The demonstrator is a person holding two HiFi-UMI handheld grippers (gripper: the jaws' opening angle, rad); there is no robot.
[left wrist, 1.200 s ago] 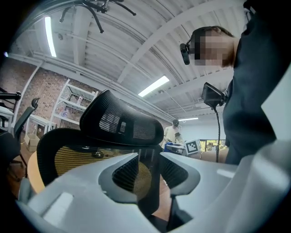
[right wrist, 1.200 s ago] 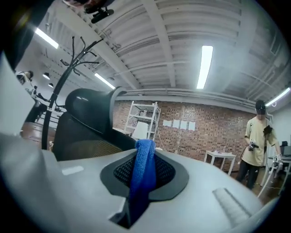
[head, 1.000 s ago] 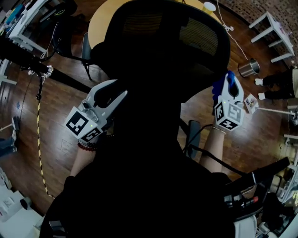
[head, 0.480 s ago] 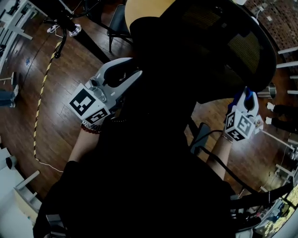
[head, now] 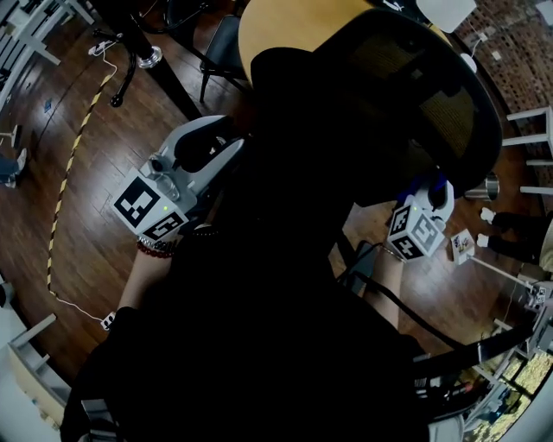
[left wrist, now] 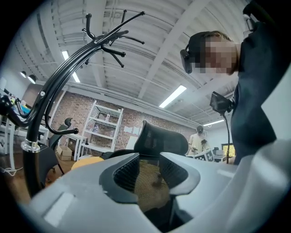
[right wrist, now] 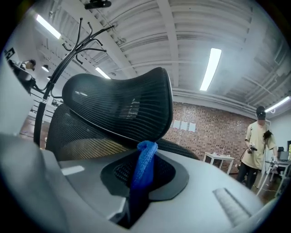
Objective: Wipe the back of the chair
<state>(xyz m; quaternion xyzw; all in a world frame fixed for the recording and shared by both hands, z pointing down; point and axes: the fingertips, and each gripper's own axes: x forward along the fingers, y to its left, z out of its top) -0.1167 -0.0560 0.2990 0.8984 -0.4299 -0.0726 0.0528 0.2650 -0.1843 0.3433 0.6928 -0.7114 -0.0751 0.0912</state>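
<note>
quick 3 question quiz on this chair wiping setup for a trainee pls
1. Beside the chair, what does the right gripper hold?
A) sponge
B) blue cloth
C) spray bottle
2. True or false: the left gripper is shut on the chair.
3. Fill in: the table beyond the chair has a ___ top.

Key: 1 B. 2 false, its jaws stand apart with nothing between them. 3 yellow.

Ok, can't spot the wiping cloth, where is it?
The blue cloth is pinched in the right gripper, at the head view's right beside the chair back.
</note>
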